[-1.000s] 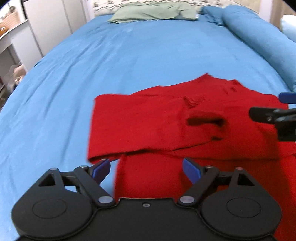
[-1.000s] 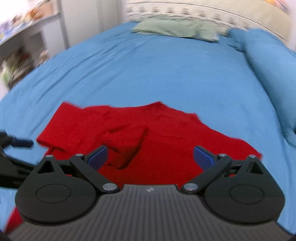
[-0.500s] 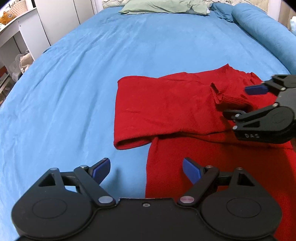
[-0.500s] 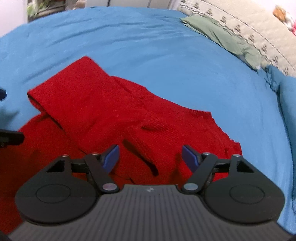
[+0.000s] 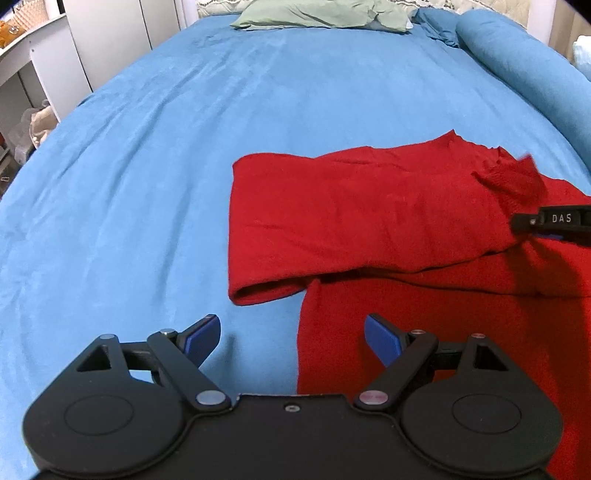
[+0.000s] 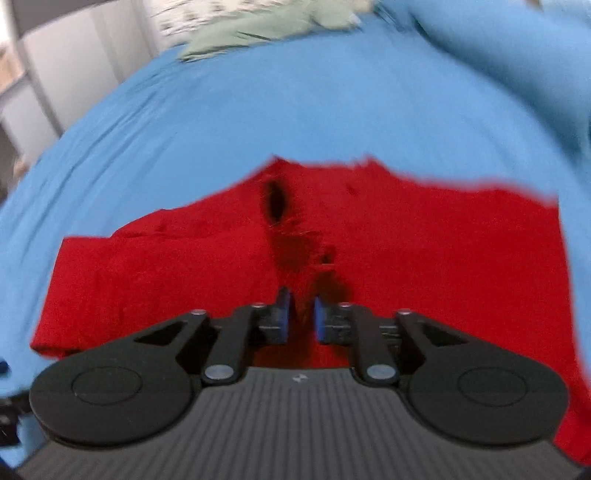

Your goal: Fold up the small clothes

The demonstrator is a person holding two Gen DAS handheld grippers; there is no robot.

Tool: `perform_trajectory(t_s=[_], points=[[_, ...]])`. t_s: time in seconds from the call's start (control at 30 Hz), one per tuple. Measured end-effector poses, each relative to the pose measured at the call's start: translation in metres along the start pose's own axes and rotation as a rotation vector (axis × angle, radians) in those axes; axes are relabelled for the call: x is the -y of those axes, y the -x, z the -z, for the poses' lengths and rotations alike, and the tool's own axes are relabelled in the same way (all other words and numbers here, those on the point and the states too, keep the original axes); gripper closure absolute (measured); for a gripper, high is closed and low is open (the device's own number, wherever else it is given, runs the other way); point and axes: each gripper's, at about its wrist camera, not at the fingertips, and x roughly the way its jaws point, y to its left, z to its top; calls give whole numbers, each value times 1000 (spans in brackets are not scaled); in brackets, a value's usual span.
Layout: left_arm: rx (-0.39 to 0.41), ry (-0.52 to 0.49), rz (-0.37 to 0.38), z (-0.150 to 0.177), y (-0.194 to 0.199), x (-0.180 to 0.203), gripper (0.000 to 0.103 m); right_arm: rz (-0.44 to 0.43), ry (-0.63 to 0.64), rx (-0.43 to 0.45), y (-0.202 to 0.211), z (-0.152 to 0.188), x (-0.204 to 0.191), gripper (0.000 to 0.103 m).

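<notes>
Our left gripper [image 5: 291, 338] hung with its jaws wide apart and nothing between them, the red sweater [image 5: 369, 214] just ahead and to its right on the blue bed [image 5: 147, 166], one sleeve folded across the body. Our right gripper [image 6: 301, 319] had its jaws nearly together on a ridge of the knit. We judged the pinch shallow: a quick pull could slip it free, or drag the folded sleeve askew, and the blurred right view made that grip hard to confirm. Far ahead lay a green pillow [image 5: 321, 14] and a blue bolster [image 5: 524, 70], well clear; white cabinets [image 5: 110, 40] stood off to the left.
</notes>
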Motion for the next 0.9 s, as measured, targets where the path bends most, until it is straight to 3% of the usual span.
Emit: perform_trajectory(t_s=[0.03, 0.07, 0.17, 0.2, 0.23, 0.27, 0.37, 0.47, 0.63, 0.77, 0.9], points=[[-3, 3, 3, -1, -3, -1, 15, -3, -24, 8, -3, 0, 4, 43], [-6, 7, 4, -1, -6, -2, 15, -10, -35, 14, -5, -1, 6, 42], [-14, 22, 4, -2, -15, -4, 15, -10, -68, 23, -10, -5, 10, 47], [-17, 26, 1, -2, -18, -4, 15, -13, -85, 20, -13, -8, 13, 52], [-20, 28, -3, -3, -20, -5, 15, -17, -97, 16, -13, -9, 14, 74], [-23, 28, -8, -4, -22, -5, 15, -22, -102, 9, -14, -13, 16, 83], [-30, 38, -24, -7, -27, -6, 15, -52, -97, 67, 5, -30, 20, 83], [-33, 44, -37, -9, -28, -3, 15, -59, -68, 180, 45, -52, 24, 83], [-30, 31, -56, -10, -35, 5, 15, 88, -13, 320, 100, -59, 69, 83], [-34, 33, -75, -11, -47, 8, 14, 140, -57, 206, 77, -33, 115, 83], [-21, 62, -100, -14, -48, 6, 13, 162, -68, 137, 53, -9, 132, 83]])
